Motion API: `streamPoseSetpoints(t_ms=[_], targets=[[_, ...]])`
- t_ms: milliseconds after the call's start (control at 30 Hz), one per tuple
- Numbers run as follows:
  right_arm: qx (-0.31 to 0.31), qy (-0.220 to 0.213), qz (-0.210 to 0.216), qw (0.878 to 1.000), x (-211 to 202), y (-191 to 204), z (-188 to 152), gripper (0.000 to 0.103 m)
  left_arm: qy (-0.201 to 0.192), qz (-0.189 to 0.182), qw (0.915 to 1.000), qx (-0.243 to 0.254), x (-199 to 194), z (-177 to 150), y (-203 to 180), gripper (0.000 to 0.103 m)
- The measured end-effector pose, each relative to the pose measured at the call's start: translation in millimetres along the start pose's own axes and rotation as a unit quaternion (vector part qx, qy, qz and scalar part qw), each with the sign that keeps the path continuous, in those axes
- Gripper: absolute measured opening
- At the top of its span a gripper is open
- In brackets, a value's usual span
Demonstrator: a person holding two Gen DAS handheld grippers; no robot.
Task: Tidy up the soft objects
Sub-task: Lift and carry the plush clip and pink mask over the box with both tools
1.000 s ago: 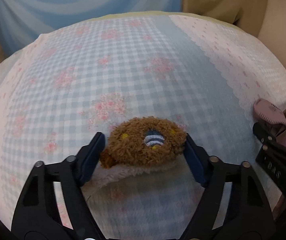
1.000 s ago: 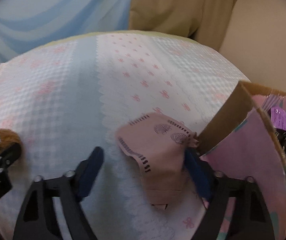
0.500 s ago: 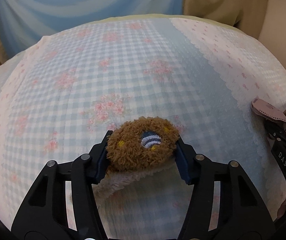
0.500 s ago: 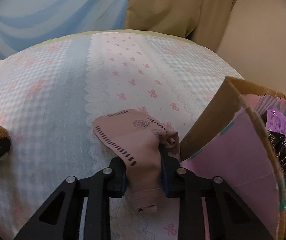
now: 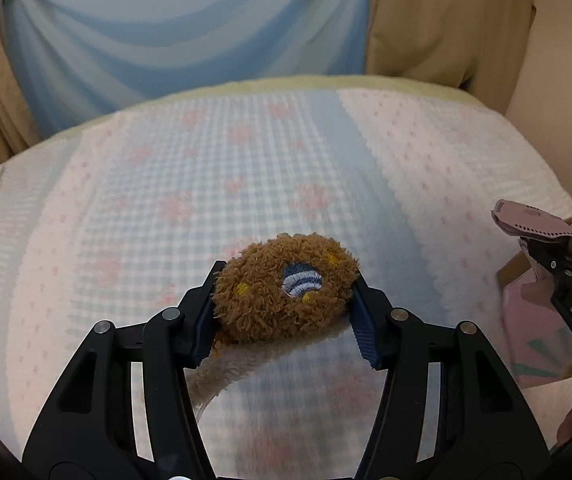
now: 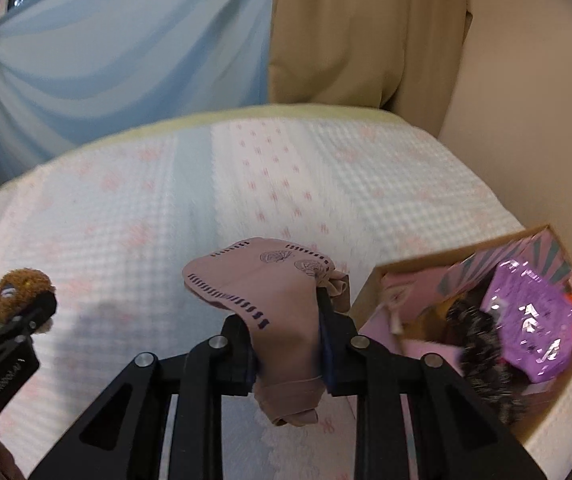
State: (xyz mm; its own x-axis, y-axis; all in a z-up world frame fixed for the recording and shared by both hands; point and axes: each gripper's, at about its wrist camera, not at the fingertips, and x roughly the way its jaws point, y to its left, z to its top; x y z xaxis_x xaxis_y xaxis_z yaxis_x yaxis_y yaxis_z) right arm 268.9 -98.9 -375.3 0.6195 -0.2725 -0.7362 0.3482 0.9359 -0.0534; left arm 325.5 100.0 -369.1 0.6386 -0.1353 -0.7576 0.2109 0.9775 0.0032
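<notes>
Right tool [image 6: 288,354] clamped on pink sock [image 6: 270,292], lifted above bed [image 6: 326,184]; cardboard box [image 6: 482,320] lies just right of it, nearer this arm. Left tool [image 5: 284,320] clamped on brown plush [image 5: 286,304], probably also lifted.

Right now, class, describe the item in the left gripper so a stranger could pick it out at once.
Start at the bed with its checked blue-and-pink cover. Above its near side, the left gripper is shut on a plush toy. It is curly brown with a blue-and-white striped patch, unlike the smooth pink cloth in the right gripper.
</notes>
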Motion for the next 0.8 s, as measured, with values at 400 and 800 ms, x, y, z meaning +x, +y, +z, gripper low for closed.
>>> streamPoseSetpoints(t_ms=[400,800], targets=[[0.003,-0.019,0.060,0.998,-145,-50,49,0.023,-0.021,0.011,0.9989,-0.041,-150,34,-35,0.053],[-0.005,-0.021,0.094,0.995,-226,-164,84,0.023,-0.028,-0.007,0.9980,-0.056,-231,46,-145,0.053]])
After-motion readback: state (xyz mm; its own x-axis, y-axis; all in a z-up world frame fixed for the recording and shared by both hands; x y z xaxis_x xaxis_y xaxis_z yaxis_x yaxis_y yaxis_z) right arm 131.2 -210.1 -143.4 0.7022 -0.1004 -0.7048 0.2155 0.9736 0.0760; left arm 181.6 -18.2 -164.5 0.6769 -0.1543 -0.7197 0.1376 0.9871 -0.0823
